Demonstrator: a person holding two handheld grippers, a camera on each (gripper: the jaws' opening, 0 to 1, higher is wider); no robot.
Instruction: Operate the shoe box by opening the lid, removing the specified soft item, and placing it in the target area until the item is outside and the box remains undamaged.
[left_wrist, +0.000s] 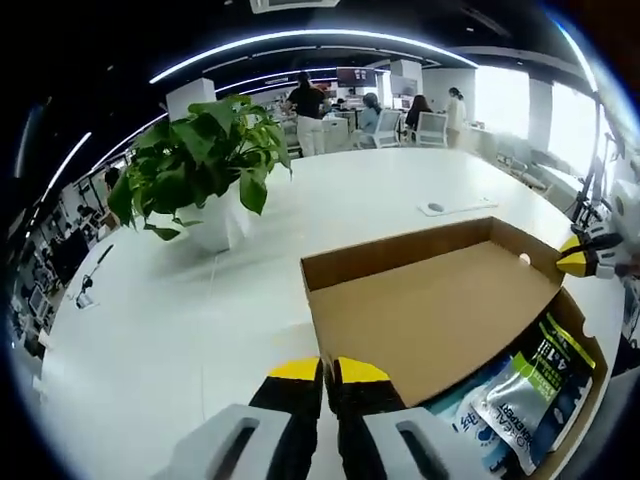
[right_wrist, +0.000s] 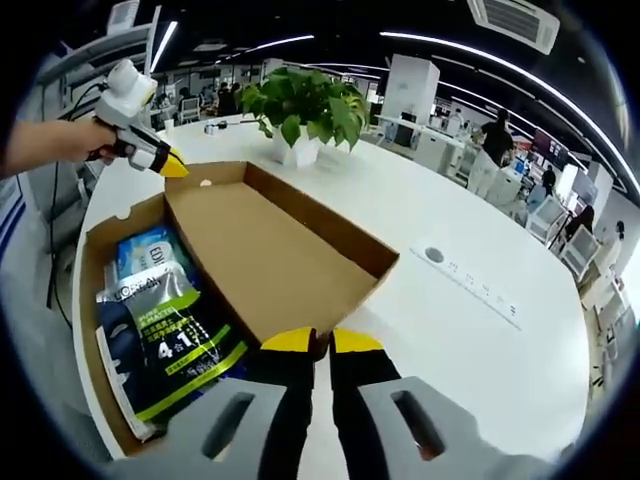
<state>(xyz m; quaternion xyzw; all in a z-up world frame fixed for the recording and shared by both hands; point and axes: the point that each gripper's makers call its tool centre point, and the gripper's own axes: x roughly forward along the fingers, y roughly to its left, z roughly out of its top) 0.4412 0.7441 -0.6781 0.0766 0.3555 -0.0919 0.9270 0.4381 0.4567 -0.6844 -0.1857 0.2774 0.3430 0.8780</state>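
Observation:
A brown cardboard shoe box lies on the white table with its hinged lid thrown open and the lid's bare inside facing up. Soft blue, green and black packets fill the box. My left gripper is shut, its yellow tips at the lid's near corner. My right gripper sits at the lid's far corner. In the right gripper view the lid stretches away from my shut right gripper, the packets lie to the left, and the left gripper hovers by the far corner. Whether cardboard sits between either gripper's jaws is hidden.
A potted green plant stands on the table beyond the box. A flat white socket strip lies past the lid. A hand holds the left gripper. People and chairs are at the room's far end.

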